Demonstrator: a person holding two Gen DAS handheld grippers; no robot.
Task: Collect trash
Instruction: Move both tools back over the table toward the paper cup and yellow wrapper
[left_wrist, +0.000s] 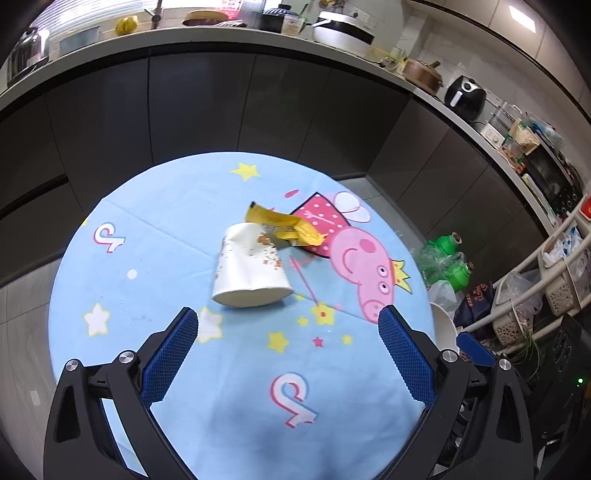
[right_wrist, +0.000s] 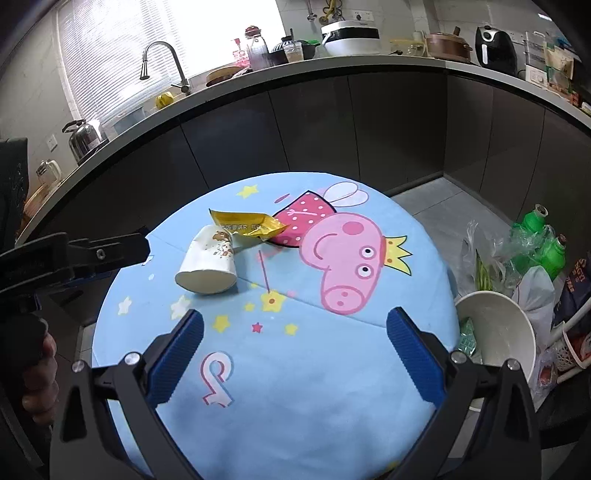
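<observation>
The crushed white paper cup (left_wrist: 251, 271) with brown printed specks lies on its side near the middle of the round table (left_wrist: 177, 406), which wears a light blue cartoon-pig cloth, its dented open mouth turned toward the near edge. Touching its far end is the crumpled yellow foil snack wrapper (left_wrist: 284, 227), which overlaps the cup's base and stretches toward the right edge, across the pig's pink dress. Both pieces sit on the table; neither is gripped.

The left gripper (left_wrist: 288, 321) hovers above the near part of the table with its blue-padded jaws spread wide and nothing between them, the cup lying just beyond the fingertips. The right gripper (right_wrist: 295, 325) is likewise wide apart and empty, held over the near edge a little further right. In the right wrist view the left tool's black body enters from the left, with the hand (right_wrist: 40, 373) that holds it (only part of it shows).

Off the table's right edge stands a white round plastic bin (right_wrist: 517, 332), with something greenish already inside, next to green bottles in plastic bags (right_wrist: 539, 247).

This looks like the approach to the first pick. The next move probably calls for the left gripper to go forward and down so its pads straddle the cup's flattened wall, then close gently, since the squashed paper may buckle or slip.
</observation>
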